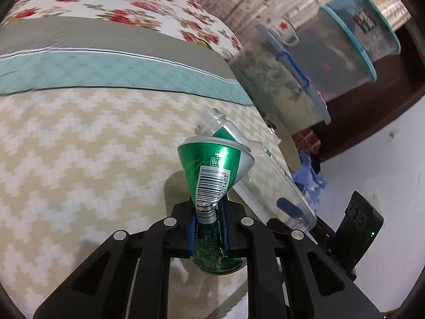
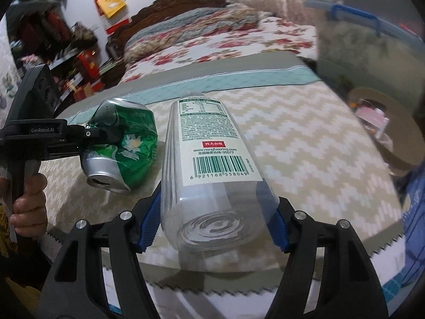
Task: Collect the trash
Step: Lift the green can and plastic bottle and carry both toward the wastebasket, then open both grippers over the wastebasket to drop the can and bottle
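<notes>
A crushed green can (image 1: 212,164) is pinched at its crumpled waist between the blue pads of my left gripper (image 1: 208,208), which is shut on it. A clear empty plastic bottle (image 2: 212,143) with a white and green label lies lengthwise in my right gripper (image 2: 215,212). Both of that gripper's blue pads press the bottle's base end, and its open neck points away. In the right wrist view the can (image 2: 124,143) hangs just left of the bottle, held by the left gripper (image 2: 106,135), with a hand (image 2: 29,204) on its handle. Both items hover above a beige zigzag mat (image 1: 79,146).
Clear storage tubs with blue lids (image 1: 292,79) stand to the right, a white cup (image 1: 288,33) on one. A tape roll (image 1: 288,148) and blue cloth (image 1: 310,175) lie beside them. A floral bed (image 2: 239,37) lies beyond, and cluttered shelves (image 2: 66,53) are far left.
</notes>
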Motion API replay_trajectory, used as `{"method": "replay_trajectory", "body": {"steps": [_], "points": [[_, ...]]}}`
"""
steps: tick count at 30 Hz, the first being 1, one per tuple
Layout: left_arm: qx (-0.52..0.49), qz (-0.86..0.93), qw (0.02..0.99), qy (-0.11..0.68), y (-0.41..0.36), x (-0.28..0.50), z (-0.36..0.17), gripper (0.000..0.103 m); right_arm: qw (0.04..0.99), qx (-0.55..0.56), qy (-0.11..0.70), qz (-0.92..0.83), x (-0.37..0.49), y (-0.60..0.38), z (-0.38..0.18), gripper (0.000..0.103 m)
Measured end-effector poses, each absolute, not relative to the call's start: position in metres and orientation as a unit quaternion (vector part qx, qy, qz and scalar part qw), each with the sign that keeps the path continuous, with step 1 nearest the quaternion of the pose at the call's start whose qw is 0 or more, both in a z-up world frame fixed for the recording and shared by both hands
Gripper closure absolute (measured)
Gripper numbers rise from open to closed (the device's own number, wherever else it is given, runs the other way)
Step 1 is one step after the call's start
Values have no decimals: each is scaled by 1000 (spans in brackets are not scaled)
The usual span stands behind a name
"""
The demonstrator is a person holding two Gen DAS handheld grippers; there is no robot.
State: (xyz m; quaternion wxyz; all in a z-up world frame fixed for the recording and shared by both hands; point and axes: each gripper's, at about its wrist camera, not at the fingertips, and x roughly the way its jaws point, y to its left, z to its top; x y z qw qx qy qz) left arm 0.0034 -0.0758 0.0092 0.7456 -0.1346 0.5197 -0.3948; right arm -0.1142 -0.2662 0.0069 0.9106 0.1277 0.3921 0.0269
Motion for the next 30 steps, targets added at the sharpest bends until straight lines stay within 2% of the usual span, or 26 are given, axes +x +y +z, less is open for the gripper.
{"method": "replay_trajectory", "body": {"steps": [20, 30], "points": [[-4, -499, 681, 537, -356, 1, 17, 90, 903, 237, 302, -193, -194, -451, 4, 36], [65, -496, 676, 541, -478, 11, 3, 89, 888, 242, 304, -247, -170, -511, -2, 36]]}}
